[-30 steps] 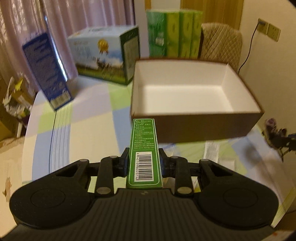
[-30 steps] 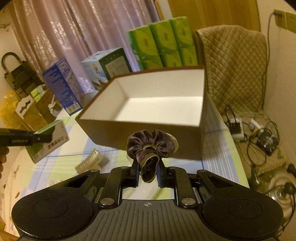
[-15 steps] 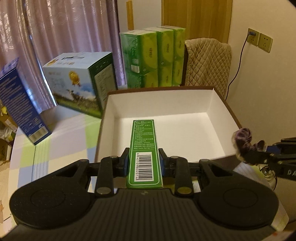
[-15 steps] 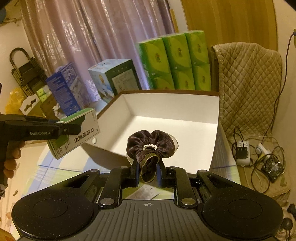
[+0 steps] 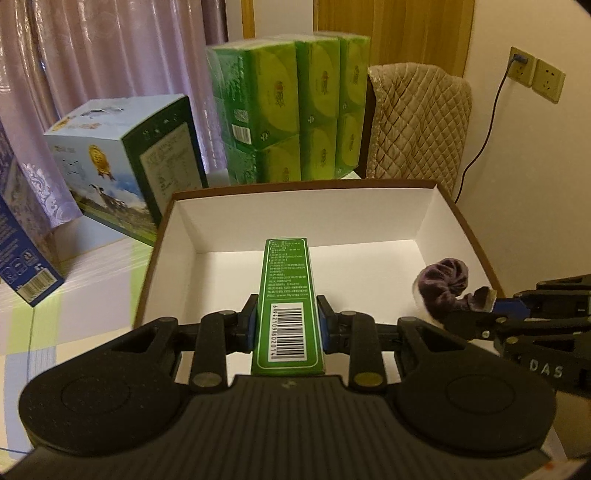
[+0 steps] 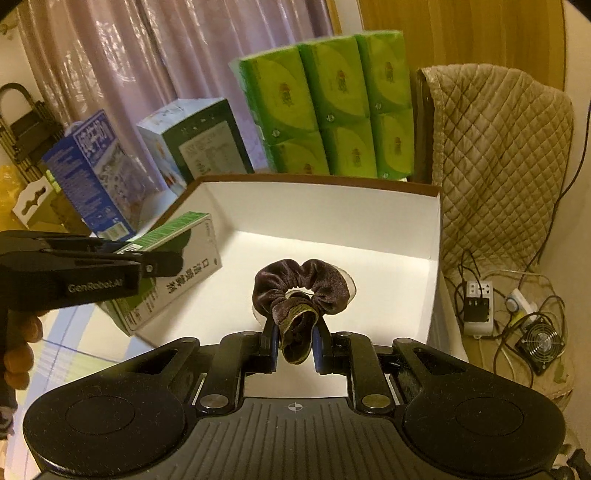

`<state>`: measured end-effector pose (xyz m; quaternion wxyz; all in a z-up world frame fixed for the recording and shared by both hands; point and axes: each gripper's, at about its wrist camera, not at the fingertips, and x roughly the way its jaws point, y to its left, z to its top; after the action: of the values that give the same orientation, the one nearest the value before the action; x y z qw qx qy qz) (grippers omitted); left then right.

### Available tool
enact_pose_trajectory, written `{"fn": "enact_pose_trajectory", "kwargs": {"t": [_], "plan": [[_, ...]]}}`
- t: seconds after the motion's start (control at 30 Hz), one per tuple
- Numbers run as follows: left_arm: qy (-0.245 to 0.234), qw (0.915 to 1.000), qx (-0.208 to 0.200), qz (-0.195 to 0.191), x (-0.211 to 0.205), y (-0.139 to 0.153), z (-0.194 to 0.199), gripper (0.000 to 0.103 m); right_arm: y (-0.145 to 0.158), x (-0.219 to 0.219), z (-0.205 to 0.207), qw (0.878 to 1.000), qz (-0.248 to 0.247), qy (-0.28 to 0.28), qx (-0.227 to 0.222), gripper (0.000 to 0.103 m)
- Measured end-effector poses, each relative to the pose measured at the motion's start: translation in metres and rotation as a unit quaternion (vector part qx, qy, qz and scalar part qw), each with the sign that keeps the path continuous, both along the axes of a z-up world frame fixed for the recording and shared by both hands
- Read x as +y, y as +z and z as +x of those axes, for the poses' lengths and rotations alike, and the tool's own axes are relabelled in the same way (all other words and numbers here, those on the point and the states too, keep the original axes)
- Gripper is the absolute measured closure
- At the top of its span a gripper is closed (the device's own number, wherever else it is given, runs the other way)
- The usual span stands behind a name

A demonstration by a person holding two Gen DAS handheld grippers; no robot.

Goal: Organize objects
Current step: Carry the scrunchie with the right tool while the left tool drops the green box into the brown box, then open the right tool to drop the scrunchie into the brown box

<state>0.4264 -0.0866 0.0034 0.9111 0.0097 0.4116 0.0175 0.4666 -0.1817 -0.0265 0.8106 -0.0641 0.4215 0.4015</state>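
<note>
White-lined brown box (image 5: 458, 218) bare inside: 0 of 2 items placed. Left gripper (image 5: 287, 325) clamped on green carton (image 5: 286, 295), right gripper (image 6: 294, 345) pinching purple velvet scrunchie (image 6: 303, 284), both over box, awaiting release.

Pink curtains (image 5: 110, 74) hang at the back, next to a wood door (image 5: 391, 33). A chair (image 6: 495, 155) wears a tan quilted cover. The wall (image 5: 524, 177) is cream, with 2 sockets (image 5: 535, 72) — 1 holds a plug. The light is warm and yellow.
</note>
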Motion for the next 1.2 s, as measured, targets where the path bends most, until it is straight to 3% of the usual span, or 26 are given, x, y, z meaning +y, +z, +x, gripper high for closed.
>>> {"fn": "enact_pose_trajectory", "kwargs": {"t": [0.27,0.57,0.8,0.83,0.9,0.93,1.2], "plan": [[0.008,0.9995,0.031,-0.007,-0.007,-0.032,0.035,0.077,-0.029,0.019,0.024,0.999,-0.037,-0.002,0.023,0.089],[0.011,0.9984,0.054,-0.011,-0.011,-0.06,0.056,0.076,-0.042,0.03,0.037,0.998,-0.05,0.002,0.034,0.089],[0.01,0.9989,0.043,-0.017,-0.005,-0.058,0.064,0.077,-0.044,0.032,0.043,0.998,-0.047,0.005,0.038,0.089],[0.015,0.9993,0.03,-0.014,-0.004,-0.054,0.063,0.076,-0.043,0.032,0.042,0.998,-0.045,0.005,0.038,0.089],[0.015,0.9998,0.004,-0.014,-0.002,-0.047,0.06,0.052,-0.043,0.033,0.041,0.998,-0.045,0.008,0.039,0.089],[0.016,0.9998,0.0,-0.013,-0.001,-0.045,0.059,0.049,-0.043,0.034,0.041,0.998,-0.045,0.011,0.039,0.089],[0.035,0.9987,0.034,-0.012,0.014,-0.043,0.047,0.05,-0.043,0.035,0.033,0.998,-0.045,0.022,0.038,0.089]]}}
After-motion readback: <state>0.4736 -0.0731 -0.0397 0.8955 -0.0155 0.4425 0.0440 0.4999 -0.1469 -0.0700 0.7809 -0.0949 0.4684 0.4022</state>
